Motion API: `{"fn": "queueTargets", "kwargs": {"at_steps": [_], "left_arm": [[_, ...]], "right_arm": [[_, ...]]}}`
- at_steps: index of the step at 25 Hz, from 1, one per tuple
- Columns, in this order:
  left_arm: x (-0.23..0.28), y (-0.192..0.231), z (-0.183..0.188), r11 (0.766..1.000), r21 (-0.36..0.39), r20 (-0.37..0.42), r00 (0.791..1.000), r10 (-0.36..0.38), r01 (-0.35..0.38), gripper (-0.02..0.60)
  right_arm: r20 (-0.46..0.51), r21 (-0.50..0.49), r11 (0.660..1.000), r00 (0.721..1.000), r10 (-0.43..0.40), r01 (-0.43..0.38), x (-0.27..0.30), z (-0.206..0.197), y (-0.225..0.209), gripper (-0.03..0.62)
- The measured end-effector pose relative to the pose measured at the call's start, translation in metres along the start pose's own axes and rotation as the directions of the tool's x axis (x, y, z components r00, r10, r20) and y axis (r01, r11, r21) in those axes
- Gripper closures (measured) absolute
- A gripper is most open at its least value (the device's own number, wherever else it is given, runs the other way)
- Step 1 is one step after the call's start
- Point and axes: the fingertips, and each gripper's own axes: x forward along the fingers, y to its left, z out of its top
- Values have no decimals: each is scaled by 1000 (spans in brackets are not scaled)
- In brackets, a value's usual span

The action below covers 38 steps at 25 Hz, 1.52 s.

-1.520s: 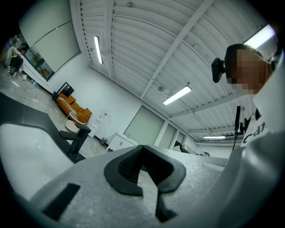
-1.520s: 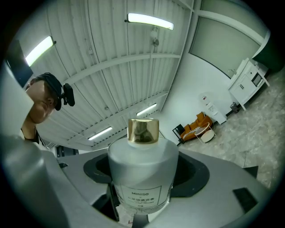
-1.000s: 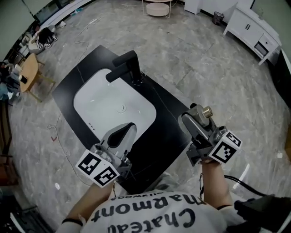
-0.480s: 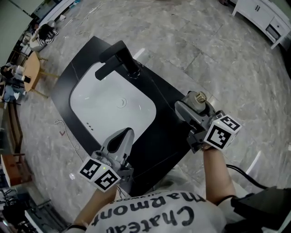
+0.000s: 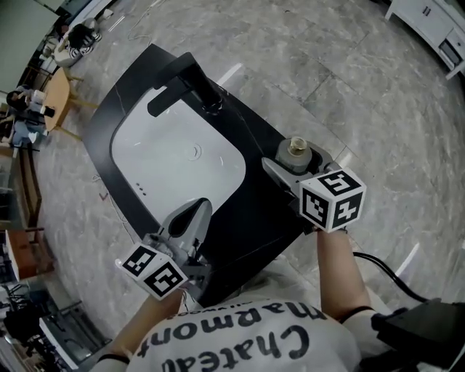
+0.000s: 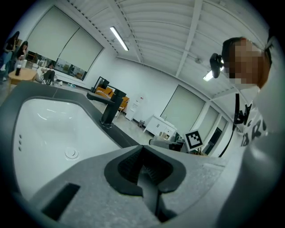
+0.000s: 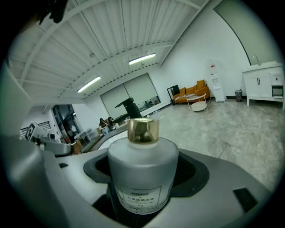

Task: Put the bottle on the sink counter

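Observation:
A frosted bottle (image 5: pixel 296 147) with a gold cap (image 7: pixel 143 130) stands upright between the jaws of my right gripper (image 5: pixel 289 161), which is shut on it. The bottle's label (image 7: pixel 141 196) faces the right gripper camera. It hangs over the right end of the black sink counter (image 5: pixel 254 211), beside the white basin (image 5: pixel 171 163). My left gripper (image 5: pixel 196 214) hovers over the basin's near rim, its jaws shut with nothing between them (image 6: pixel 147 167).
A black faucet (image 5: pixel 190 83) rises at the far side of the basin. Grey marble floor (image 5: pixel 378 109) surrounds the counter. A wooden table (image 5: pixel 54 98) with people is at the far left, a white cabinet (image 5: pixel 436 22) at the top right.
My right gripper has carried the bottle left, from beside the counter to over its right end. The left gripper has stayed over the basin's near rim.

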Motion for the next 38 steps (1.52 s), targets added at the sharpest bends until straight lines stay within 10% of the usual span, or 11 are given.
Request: {"fn": "queueTargets", "kwargs": {"at_steps": [27, 38], "left_arm": [[6, -4, 31, 998, 14, 63, 996, -59, 58, 566], [-15, 4, 38, 998, -3, 113, 992, -61, 62, 566]], "right_arm": [[-107, -160, 986, 992, -71, 53, 17, -27, 3, 250], [-210, -361, 928, 961, -179, 94, 16, -48, 11, 250]]}}
